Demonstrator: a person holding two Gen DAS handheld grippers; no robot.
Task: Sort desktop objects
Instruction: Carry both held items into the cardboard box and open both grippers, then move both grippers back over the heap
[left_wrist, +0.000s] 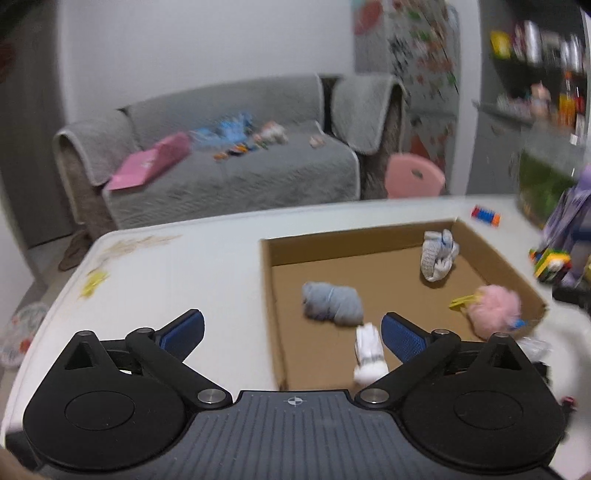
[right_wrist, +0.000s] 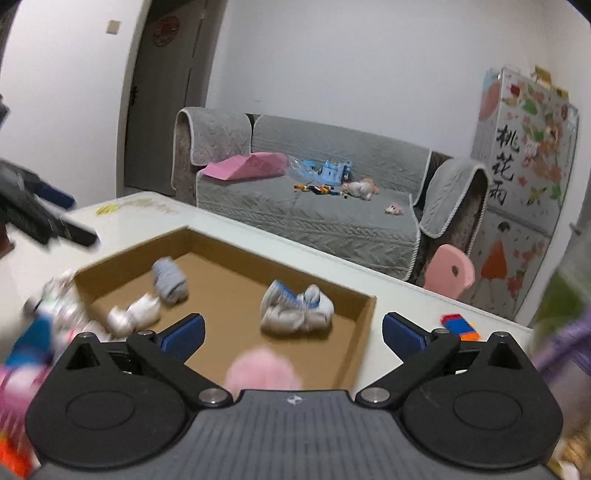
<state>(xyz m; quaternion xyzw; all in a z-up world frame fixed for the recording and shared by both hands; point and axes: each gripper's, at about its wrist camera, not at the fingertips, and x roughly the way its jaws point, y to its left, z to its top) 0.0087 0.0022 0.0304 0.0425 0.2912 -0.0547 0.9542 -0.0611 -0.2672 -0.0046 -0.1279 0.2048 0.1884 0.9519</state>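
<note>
Both grippers, left gripper (left_wrist: 291, 334) and right gripper (right_wrist: 293, 332), hover with fingers spread wide, holding nothing, above the cardboard box (left_wrist: 369, 236); grey sock bundle (left_wrist: 332, 302) lies at the left gripper's twelve o'clock.

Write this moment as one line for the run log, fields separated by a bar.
left gripper: open, empty | right gripper: open, empty | cardboard box: grey sock roll, white sock bundle, pink pompom inside | toy block: on table, outside box

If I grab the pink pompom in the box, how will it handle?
The pompom looks fluffy, so probably very light and squashy; the fingers may sink in. A yellow clip seems attached and may dangle. Unlikely to roll far.
</note>
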